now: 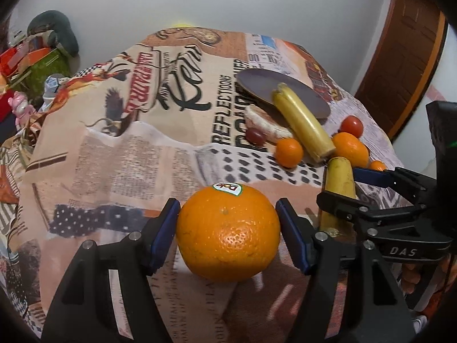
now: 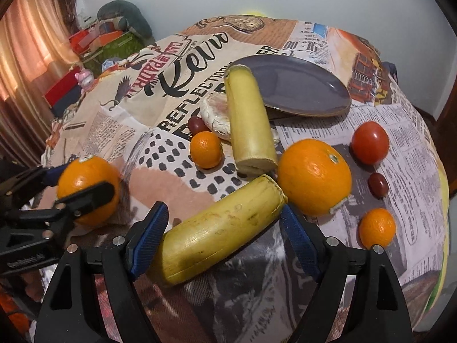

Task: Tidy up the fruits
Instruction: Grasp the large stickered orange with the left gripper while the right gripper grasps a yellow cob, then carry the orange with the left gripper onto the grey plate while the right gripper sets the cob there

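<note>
A large orange with a Dole sticker (image 1: 228,233) sits on the tablecloth between the blue pads of my left gripper (image 1: 228,235); the pads sit at its sides, with a thin gap on the right. It also shows in the right wrist view (image 2: 85,183). A banana piece (image 2: 220,228) lies diagonally between the wide-open fingers of my right gripper (image 2: 224,238), not clamped. A second banana piece (image 2: 248,120) leans on the grey plate (image 2: 300,85). A second large orange (image 2: 314,177), two small oranges (image 2: 206,150) (image 2: 377,227), a tomato (image 2: 370,142) and two grapes (image 2: 377,185) (image 2: 197,124) lie around.
A round white cake or bread piece (image 2: 217,111) lies beside the far banana piece. The table carries a newspaper-print cloth (image 1: 114,148). Boxes and a pink toy (image 2: 84,78) sit on the left beyond the table. A wooden door (image 1: 400,57) stands at the right.
</note>
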Available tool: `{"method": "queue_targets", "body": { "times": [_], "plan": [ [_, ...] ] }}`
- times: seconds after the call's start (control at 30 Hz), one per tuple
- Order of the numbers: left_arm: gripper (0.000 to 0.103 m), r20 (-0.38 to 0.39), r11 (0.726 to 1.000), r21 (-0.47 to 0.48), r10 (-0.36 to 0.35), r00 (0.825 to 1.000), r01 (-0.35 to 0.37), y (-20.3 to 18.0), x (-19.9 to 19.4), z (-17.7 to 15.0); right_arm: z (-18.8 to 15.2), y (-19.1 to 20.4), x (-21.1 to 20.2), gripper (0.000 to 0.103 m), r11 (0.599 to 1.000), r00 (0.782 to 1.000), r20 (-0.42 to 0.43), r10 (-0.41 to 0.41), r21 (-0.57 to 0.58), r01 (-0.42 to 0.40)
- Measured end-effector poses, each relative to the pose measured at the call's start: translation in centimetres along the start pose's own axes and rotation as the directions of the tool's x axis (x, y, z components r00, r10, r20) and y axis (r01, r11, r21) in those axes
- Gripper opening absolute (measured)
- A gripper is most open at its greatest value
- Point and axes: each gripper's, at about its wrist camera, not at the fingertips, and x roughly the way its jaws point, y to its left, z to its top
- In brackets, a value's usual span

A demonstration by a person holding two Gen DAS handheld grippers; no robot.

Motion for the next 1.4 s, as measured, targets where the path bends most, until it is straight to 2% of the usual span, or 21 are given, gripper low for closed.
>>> {"method": "queue_targets", "body": {
  "times": [0.13,0.27,0.37,0.47,0.5,0.6,0.83,1.1,1.4],
  "plan": [
    [0.068,0.001,1.000,-0.014,0.002,1.000,-0.002,0.5,-0.1,0.1,0.0,0.4,1.6,0.082,1.000,0.999,-0.040,0.008,-0.001,-0.008],
    [0.068,0.005,1.000,-0.005,0.010,1.000,-0.010,0.3,-0.3,0.1,-0.2,0.3,1.4,0.079,1.000,0.999,-0.036,0.019,-0.001,-0.019],
    [0.068,0.006,1.000,-0.003,0.013,1.000,-0.013,0.1,-0.4,0.2,-0.5,-0.3,0.8,0.071,0.999,0.998,-0.031,0.047,0.017,-0.047],
    [0.068,0.010,1.000,-0.002,0.016,1.000,-0.016,0.0,-0.6,0.3,-0.6,-0.5,0.2,0.056,0.998,0.998,-0.019,0.066,0.025,-0.066],
    [0.068,0.011,1.000,-0.001,0.016,1.000,-0.016,-0.1,-0.6,0.3,-0.7,-0.6,-0.2,0.047,0.997,0.997,-0.011,0.075,0.020,-0.075],
    [0.068,0.018,1.000,0.004,0.017,1.000,-0.017,-0.4,-1.0,0.5,-0.6,0.0,-0.3,0.038,0.997,0.997,-0.009,0.081,-0.010,-0.081],
    [0.068,0.042,1.000,0.012,0.012,0.999,-0.013,-1.1,-1.8,1.3,-0.8,0.2,-1.0,0.036,0.997,0.997,0.005,0.076,-0.030,-0.076],
    [0.068,0.100,0.999,0.037,0.004,0.995,-0.008,-2.5,-3.2,3.2,0.5,-0.7,-4.1,0.033,0.998,0.992,0.107,0.061,-0.020,-0.060],
    [0.068,0.174,0.998,0.063,-0.011,0.985,0.000,-4.4,-4.4,6.3,2.4,-3.2,-7.4,0.033,0.999,0.975,0.221,0.022,0.018,-0.026]
  ]
}}
